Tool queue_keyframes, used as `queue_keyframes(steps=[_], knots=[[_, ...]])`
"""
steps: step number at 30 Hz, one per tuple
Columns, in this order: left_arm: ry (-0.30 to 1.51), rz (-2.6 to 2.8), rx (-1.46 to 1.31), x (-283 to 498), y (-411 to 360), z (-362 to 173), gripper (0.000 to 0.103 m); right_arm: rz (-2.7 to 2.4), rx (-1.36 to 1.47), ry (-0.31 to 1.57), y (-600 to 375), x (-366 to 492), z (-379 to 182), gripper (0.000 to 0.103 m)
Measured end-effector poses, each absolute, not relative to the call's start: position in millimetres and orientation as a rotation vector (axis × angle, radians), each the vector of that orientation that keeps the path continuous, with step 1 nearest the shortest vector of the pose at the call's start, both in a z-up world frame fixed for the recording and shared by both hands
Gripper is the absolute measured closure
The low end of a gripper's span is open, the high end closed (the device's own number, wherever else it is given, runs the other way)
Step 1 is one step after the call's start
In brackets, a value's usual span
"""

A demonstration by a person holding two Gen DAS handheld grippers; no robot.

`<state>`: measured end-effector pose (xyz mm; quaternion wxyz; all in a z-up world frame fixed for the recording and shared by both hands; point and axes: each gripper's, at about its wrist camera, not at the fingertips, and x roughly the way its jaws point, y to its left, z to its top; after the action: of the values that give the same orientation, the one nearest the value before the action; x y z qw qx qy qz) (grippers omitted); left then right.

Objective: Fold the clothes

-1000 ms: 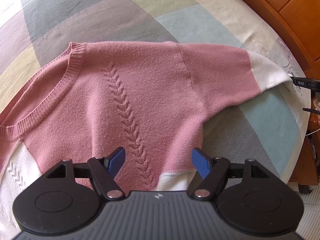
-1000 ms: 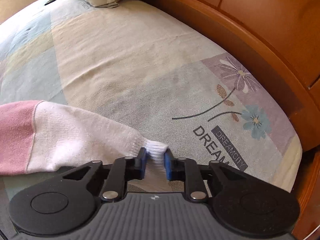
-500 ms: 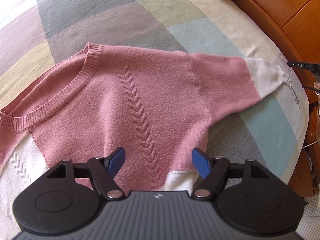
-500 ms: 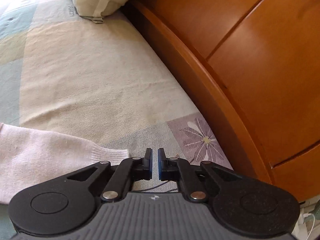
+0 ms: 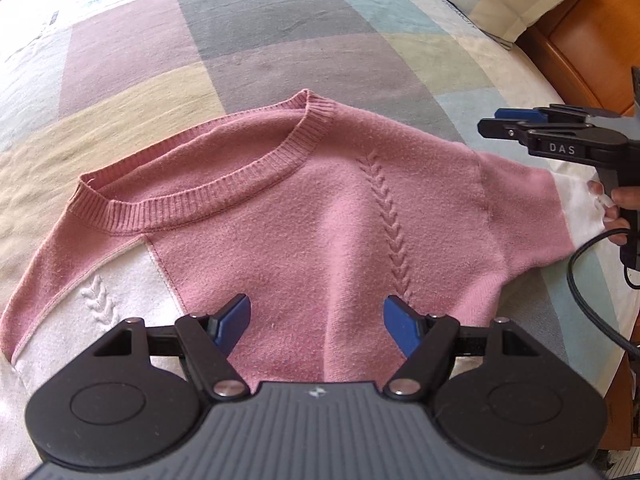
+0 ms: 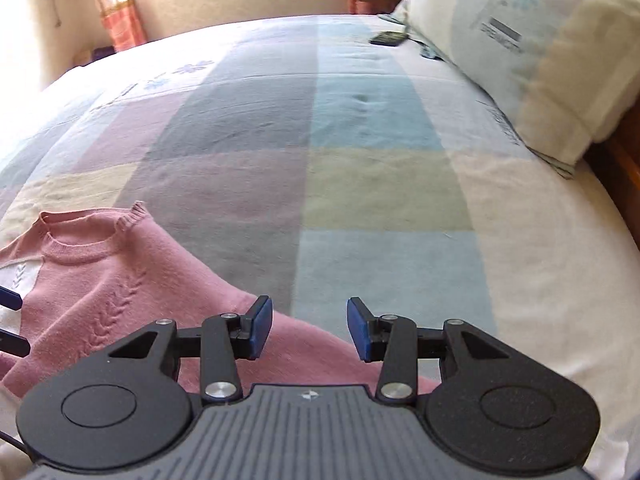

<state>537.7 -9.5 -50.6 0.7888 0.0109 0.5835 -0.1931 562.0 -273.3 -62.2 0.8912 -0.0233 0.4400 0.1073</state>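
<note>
The pink-and-white sweater [image 5: 320,216] lies spread front-up on the bed [image 6: 360,160], collar far. Both the left gripper [image 5: 316,320] and right gripper [image 6: 310,328] hover jaws wide, empty. Soft, light knit — likely floppy; a cuff or hem edge should pinch best.

Sweater [image 5: 320,216] hem is hidden behind the left hand-held gripper [image 5: 316,322] body, and its left sleeve runs off the frame edge; in the right wrist view the right sleeve disappears under the right hand-held gripper [image 6: 308,328], cuff not visible. In the left wrist view the person's hand [image 5: 612,208] is cut by the right edge, only fingertips showing, and it covers part of the white cuff [image 5: 578,204]. Small dark object [image 6: 388,37] by the pillow [image 6: 520,48] is too small to identify, and the pillow print is blurred, unreadable.
</note>
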Motion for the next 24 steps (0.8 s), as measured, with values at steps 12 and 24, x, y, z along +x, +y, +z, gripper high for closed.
queue_keyframes(steps=[12, 24], knots=[[1.233, -0.367, -0.093, 530, 37, -65, 0.029, 0.437, -0.366, 0.971, -200, 580, -111, 0.055], [1.109, -0.306, -0.093, 549, 64, -54, 0.029, 0.342, -0.266, 0.964, -209, 620, -81, 0.092]])
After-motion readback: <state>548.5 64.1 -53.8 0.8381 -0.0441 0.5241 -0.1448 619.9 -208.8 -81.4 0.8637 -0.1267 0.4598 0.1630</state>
